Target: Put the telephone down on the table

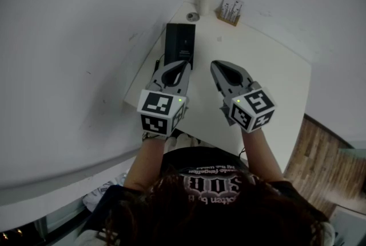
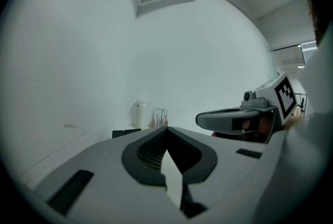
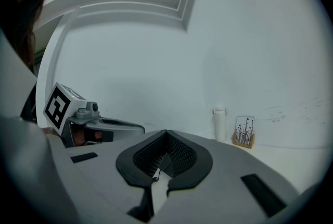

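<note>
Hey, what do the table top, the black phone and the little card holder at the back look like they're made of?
Table: smooth matte white with no grain showing, probably laminate or painted board.
Telephone: black with a dull sheen, likely moulded plastic.
Card holder: the tan base looks like wood; the white printed face above it is probably paper or card, too small to be sure.

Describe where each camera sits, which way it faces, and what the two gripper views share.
Head view: on the person's head, looking steeply down at the table, telephone, left gripper, right gripper, forearms.
Left gripper view: rides the left gripper, facing the wall; right gripper alongside.
Right gripper view: rides the right gripper, same way; left gripper alongside.
Shared: bottle and card stand.
</note>
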Tool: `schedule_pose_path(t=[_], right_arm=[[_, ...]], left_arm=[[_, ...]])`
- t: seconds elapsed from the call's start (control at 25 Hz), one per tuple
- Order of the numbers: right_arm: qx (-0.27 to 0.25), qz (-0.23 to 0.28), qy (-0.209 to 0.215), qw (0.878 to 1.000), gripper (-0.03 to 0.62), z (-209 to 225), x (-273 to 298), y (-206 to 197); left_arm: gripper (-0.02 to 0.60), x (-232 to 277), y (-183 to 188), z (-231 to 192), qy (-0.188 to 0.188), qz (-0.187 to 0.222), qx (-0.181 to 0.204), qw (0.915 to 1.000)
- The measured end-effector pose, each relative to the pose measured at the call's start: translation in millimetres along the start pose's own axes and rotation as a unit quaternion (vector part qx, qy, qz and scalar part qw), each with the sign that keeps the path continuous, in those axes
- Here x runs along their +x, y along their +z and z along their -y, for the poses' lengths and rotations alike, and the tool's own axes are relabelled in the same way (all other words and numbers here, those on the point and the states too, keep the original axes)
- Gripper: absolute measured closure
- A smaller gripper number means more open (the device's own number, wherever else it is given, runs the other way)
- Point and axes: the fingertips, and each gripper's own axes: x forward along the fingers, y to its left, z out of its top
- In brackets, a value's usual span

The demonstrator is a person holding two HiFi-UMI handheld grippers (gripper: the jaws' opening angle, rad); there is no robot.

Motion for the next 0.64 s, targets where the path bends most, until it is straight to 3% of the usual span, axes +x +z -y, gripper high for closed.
schedule_pose_path(t=[0.64], right_arm=[[0.014,-0.006,-0.011,1.0,0.563,7.0,5.7,-6.2]], left_arm=[[0.578,5.7,0.1,-5.7,-0.011,0.001,-0.009,0.9999]])
